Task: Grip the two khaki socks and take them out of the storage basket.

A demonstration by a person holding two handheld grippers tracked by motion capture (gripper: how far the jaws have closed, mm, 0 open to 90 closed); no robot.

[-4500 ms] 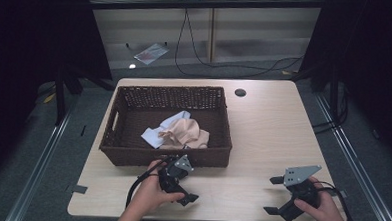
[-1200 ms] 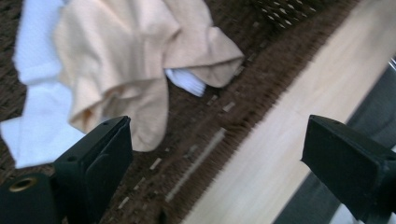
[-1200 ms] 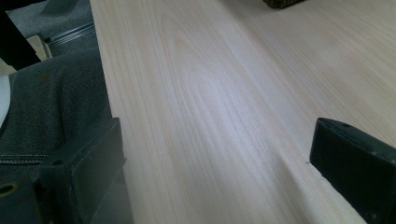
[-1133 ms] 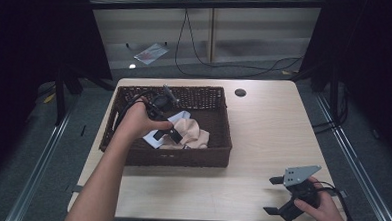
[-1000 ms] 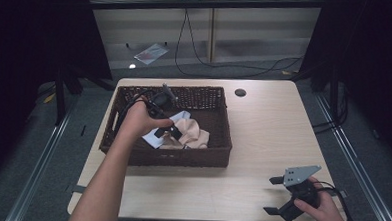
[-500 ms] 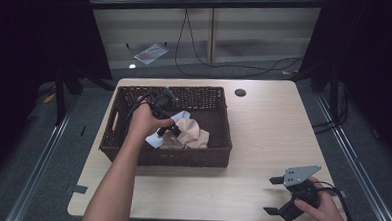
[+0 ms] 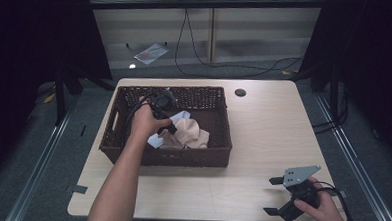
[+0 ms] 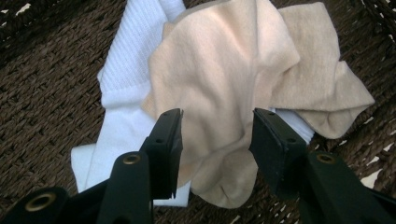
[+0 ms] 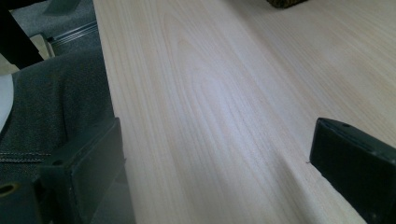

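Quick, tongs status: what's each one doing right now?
Left tongs: open, jaws either side of the beige sock in the wicker basket, nothing held.
Right tongs: open, empty, over the table.

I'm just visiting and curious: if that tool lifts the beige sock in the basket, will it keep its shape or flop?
The beige sock will probably flop: it lies crumpled in soft folds. It looks thin, so likely light for its size. It lies over a white sock, so that one might drag along. The left tool stands open, one jaw on each side of a fold.
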